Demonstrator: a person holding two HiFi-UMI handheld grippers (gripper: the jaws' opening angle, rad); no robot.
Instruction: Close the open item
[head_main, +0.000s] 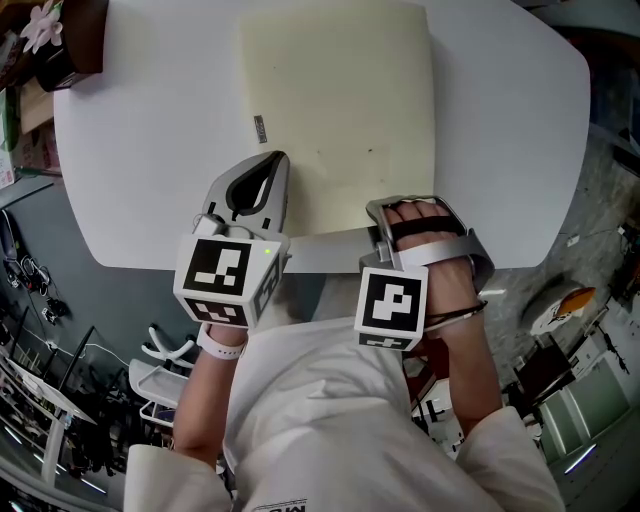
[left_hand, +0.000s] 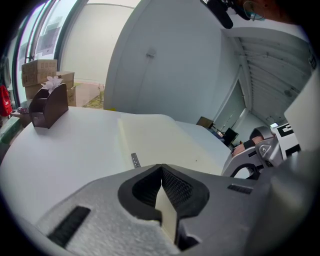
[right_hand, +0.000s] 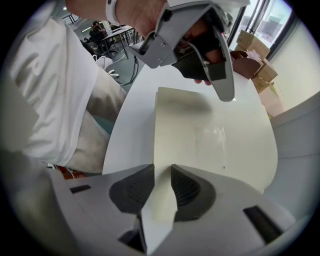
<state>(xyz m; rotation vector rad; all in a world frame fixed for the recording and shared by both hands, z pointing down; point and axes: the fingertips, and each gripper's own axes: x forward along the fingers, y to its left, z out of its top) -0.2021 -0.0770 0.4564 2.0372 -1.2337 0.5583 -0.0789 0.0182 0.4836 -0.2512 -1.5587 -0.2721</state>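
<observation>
Jaws, left: your left gripper (left_hand: 161, 169) has its jaws drawn together at the tips, with nothing caught between them.
Jaws, right: your right gripper (right_hand: 162, 170) holds its jaws a narrow gap apart and grips nothing; only the cream item (right_hand: 200, 135) shows beyond the gap.
Position: both grippers hang at the near edge of the white surface (head_main: 140, 140). The left one is over the item's near left corner and the right one is turned sideways toward it. Whether either touches the item cannot be told.
Location: the cream item (head_main: 340, 100) lies flat on the middle of the surface, its near edge close to the surface's near edge, just ahead of you.
Risk, sliding: the item looks thin and smooth on a smooth top, so a sideways push from either gripper would likely skate it along instead of pressing it down.
Risk, edge: a pull toward you could carry its near edge off the surface.
Risk, collision: your two grippers sit near each other, and a hurried move could knock one into the other.
Risk, reopening: if a cover is only resting, it may lift again once the pressure goes.
Look: pale cream, rectangular with rounded corners, faintly glossy, with one dark speck.
Look, edge: a small grey tag (head_main: 260, 128) sits on the left edge.
Look, state: no flap or lid stands up, and it appears to lie closed already.
</observation>
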